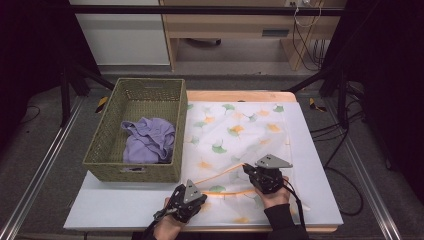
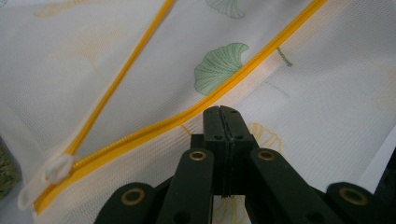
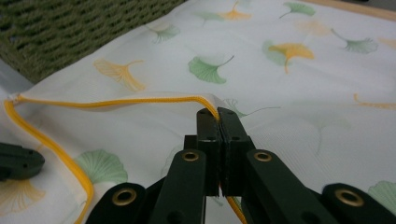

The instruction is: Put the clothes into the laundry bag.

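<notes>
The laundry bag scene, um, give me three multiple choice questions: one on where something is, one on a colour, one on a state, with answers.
1. Where is the purple garment?
A. in the woven basket
B. on the mesh bag
C. on the floor

2. What colour is the bag's zipper?
A. green
B. orange-yellow
C. black

3. How is the right gripper?
A. wide open
B. shut on the zipper edge
C. shut on the basket

Answers:
1 A, it lies crumpled inside the basket.
2 B, both zipper lines look orange-yellow.
3 B, its jaws meet with the zipper edge pinched between them.
</notes>
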Demonstrator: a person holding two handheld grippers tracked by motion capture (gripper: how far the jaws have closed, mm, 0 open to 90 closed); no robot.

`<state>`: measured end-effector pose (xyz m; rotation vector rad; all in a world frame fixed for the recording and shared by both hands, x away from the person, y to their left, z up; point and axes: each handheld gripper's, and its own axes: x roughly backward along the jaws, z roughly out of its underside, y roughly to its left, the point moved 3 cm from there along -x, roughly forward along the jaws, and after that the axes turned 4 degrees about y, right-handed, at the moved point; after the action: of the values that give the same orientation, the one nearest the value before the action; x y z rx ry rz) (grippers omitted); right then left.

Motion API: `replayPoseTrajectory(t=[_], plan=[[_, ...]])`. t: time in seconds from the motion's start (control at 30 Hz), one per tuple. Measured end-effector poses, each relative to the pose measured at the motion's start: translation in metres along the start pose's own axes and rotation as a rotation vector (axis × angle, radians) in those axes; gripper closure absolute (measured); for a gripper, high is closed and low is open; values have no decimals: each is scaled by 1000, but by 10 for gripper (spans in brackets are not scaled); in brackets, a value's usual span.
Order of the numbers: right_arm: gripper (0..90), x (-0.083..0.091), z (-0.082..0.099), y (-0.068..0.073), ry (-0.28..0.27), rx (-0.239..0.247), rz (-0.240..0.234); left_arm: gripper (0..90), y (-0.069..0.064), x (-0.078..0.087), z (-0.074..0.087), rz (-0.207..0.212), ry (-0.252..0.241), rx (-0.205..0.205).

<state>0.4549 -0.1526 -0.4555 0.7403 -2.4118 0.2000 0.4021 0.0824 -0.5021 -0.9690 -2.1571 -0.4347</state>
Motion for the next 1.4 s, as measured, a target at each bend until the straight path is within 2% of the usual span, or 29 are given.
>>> replayPoseTrajectory(t=[0.23, 0.43, 0.7, 0.8, 0.83, 0.87, 0.97, 1.0, 1.1, 1.3, 1.4], plan=[[886, 11, -16, -5, -70, -18, 4, 886, 0, 0, 0, 5, -3, 4], [886, 17, -24, -7, -110, -27, 10, 886, 0, 0, 0, 4, -2, 3], [885, 14, -21, -7, -90, -29, 2, 867, 0, 0, 1, 7, -10, -7], [885, 13, -19, -7, -82, -29, -1, 814, 0, 4, 0, 15, -31, -5], [884, 12, -18, -8, -77, -28, -4, 761, 0, 6, -1, 18, -39, -7], [884, 12, -18, -8, -77, -28, -4, 761, 1, 9, -1, 12, -47, -5], [884, 11, -15, -9, -68, -31, -9, 622, 4, 18, -4, 12, -68, 7], [884, 11, -15, -9, -68, -31, -9, 622, 5, 21, -5, 11, -75, 9], [883, 11, -14, -8, -59, -36, -12, 512, 7, 30, -9, 0, -98, 6], [884, 11, -13, -7, -59, -33, -13, 410, 12, 45, -17, -7, -117, 11], [883, 11, -13, -7, -59, -30, -12, 390, 16, 53, -21, -7, -130, 17]])
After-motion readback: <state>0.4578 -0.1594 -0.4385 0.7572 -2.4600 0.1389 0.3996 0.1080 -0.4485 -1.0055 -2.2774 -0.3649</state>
